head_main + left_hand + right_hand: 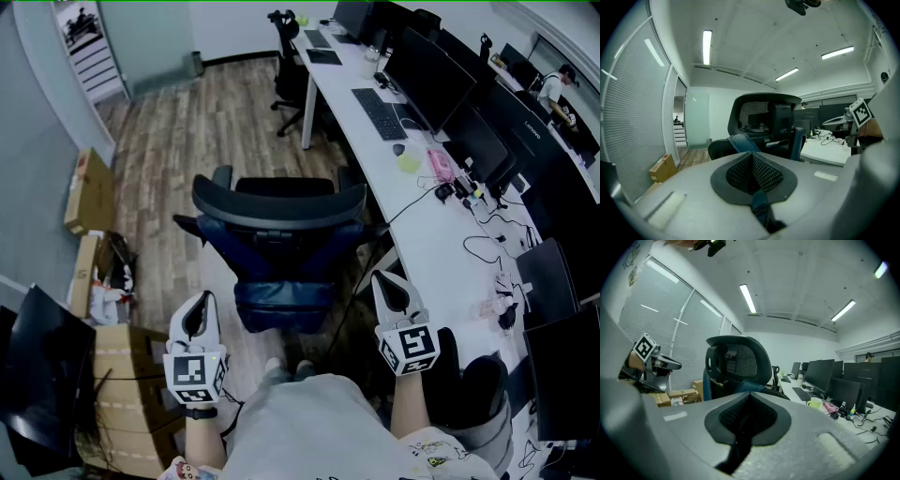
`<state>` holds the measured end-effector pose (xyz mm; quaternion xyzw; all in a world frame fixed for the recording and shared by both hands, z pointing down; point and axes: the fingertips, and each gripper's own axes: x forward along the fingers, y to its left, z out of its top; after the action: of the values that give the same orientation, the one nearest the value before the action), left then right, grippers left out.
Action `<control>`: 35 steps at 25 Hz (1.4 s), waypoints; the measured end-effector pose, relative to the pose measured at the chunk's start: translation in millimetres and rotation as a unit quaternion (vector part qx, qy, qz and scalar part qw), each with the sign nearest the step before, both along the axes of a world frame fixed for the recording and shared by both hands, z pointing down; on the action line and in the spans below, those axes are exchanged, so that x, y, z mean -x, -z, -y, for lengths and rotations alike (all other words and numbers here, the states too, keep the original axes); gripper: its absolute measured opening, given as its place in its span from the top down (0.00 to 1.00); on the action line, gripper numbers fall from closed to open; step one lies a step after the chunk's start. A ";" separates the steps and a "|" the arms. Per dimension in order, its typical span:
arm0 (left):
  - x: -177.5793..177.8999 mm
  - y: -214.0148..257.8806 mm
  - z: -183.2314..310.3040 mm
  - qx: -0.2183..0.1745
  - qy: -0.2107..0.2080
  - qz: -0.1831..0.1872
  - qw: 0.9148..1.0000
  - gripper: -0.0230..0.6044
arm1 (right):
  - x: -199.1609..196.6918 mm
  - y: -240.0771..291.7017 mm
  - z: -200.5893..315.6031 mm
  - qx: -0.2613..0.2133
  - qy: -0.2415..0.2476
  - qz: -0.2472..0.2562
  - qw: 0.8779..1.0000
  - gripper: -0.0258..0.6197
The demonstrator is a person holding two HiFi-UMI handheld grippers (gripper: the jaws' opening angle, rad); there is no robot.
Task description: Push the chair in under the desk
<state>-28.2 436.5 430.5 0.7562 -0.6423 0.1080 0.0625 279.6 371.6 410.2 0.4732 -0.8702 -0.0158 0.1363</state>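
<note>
A black mesh-backed office chair (pixel 278 211) with blue padding stands on the wood floor just ahead of me, out to the left of the long white desk (pixel 427 239). My left gripper (pixel 198 309) hangs below and left of the chair, jaws shut and empty, apart from it. My right gripper (pixel 392 289) hovers by the desk's near edge, right of the chair, also shut with nothing in it. In the left gripper view the shut gripper (pixel 752 161) points at the chair (pixel 761 124). The right gripper view shows its gripper (pixel 749 401) closed, the chair (pixel 736 364) ahead.
Monitors, keyboards, cables and a green cup (pixel 409 161) crowd the desk. Cardboard boxes (pixel 89 192) lie along the left wall, and a stack of boxes (pixel 127 394) beside a dark monitor (pixel 42 375) sits near my left. Another black chair (pixel 286 66) stands farther up the desk.
</note>
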 end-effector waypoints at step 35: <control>38.1 -22.5 69.3 0.007 -0.085 0.318 0.944 0.56 | -5.4 -3.3 52.2 -0.063 0.044 -0.160 0.984 0.52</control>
<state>-66.3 367.2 453.1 0.7339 -0.5615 0.3520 -0.1493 284.9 319.4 413.5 0.4338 -0.8541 -0.1526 0.2430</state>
